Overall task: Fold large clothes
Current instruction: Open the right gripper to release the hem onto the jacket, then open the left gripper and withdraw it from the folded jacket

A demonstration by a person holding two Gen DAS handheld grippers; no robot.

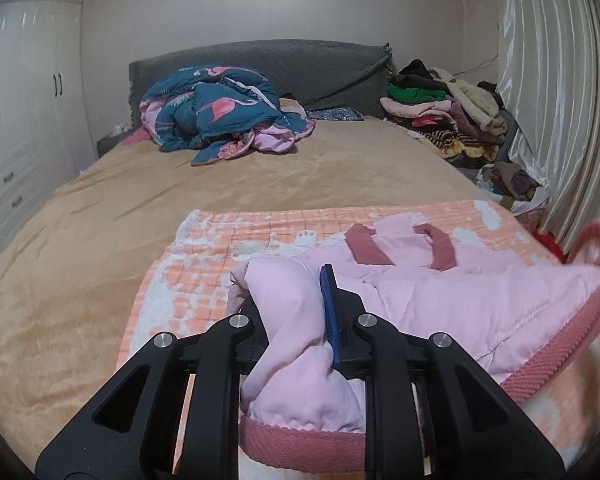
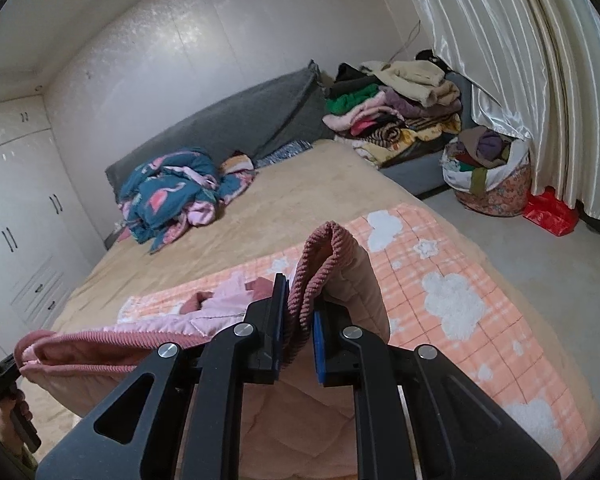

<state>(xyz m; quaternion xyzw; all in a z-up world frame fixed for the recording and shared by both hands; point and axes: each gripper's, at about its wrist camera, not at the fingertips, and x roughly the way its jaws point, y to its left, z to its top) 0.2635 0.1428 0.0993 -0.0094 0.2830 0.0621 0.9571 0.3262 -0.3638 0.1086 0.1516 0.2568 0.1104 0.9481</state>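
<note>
So this looks like mid-fold on a pink jacket [image 1: 440,288]. Both grippers are clamped on its ribbed hem: the left gripper [image 1: 296,320] pinches a bunch of pink fabric, the right gripper [image 2: 300,320] bites the corduroy-looking trim, and the hem hangs stretched between them. The rest of the jacket lies on an orange checked blanket [image 2: 452,280] with white clouds, spread at the near end of the bed [image 1: 100,208]. The dark pink cuffs sit further up, flat on the cloth.

My guess for the next move: carry the hem forward toward the collar end and lay it down even, both hands level so the fold line comes out straight, then let go.

Room-wise: tan bedspread, a crumpled flamingo quilt [image 1: 220,112] by the grey headboard, a stack of folded clothes [image 2: 400,108] in the far corner, a stuffed bag [image 2: 488,176] on the floor, shiny curtains [image 2: 500,40], white wardrobe [image 1: 16,120].
</note>
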